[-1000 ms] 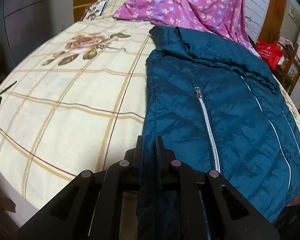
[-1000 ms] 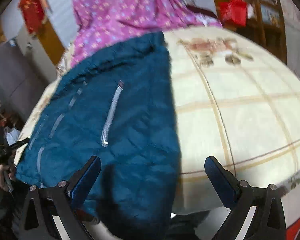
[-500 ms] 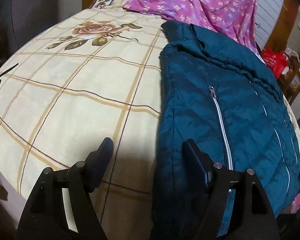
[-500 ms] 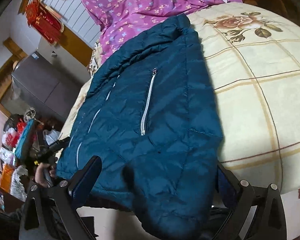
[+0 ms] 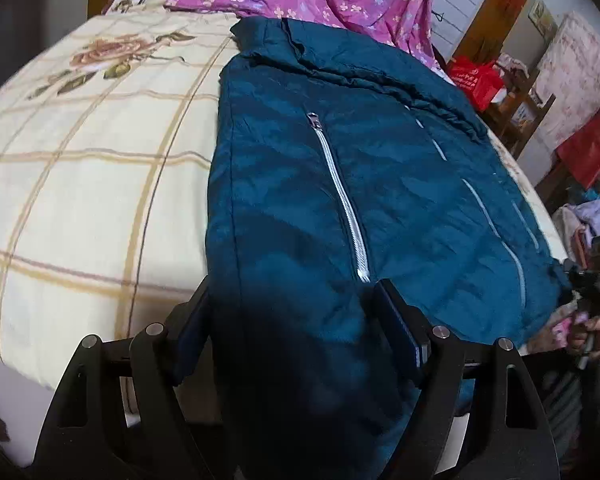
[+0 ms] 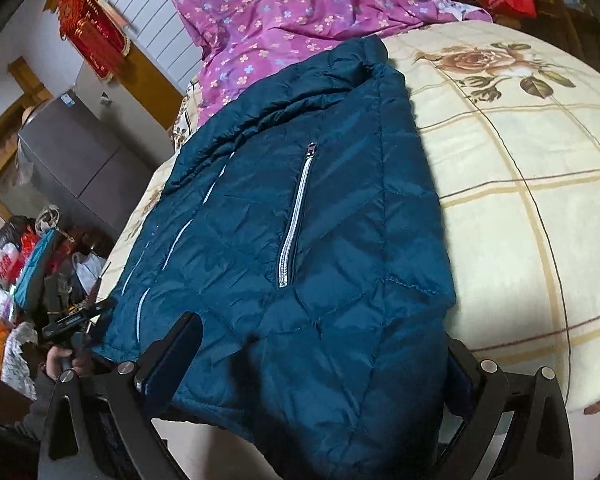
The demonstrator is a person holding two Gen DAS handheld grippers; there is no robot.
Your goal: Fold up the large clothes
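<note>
Indoor light is moderate and even, without glare. The cream checked bedsheet with rose print [image 5: 80,184] reads brightest; nearest the cameras, the quilted dark teal jacket [image 5: 324,216] [image 6: 300,220] upon it falls into deep shadow. Heavy fisheye bending, black corner vignetting. Left wrist view slightly smeared; right wrist view sharper.

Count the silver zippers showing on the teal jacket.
1 full zipper mid-panel on the teal jacket; pale strips beside it may be more. Others may be hidden.
</note>
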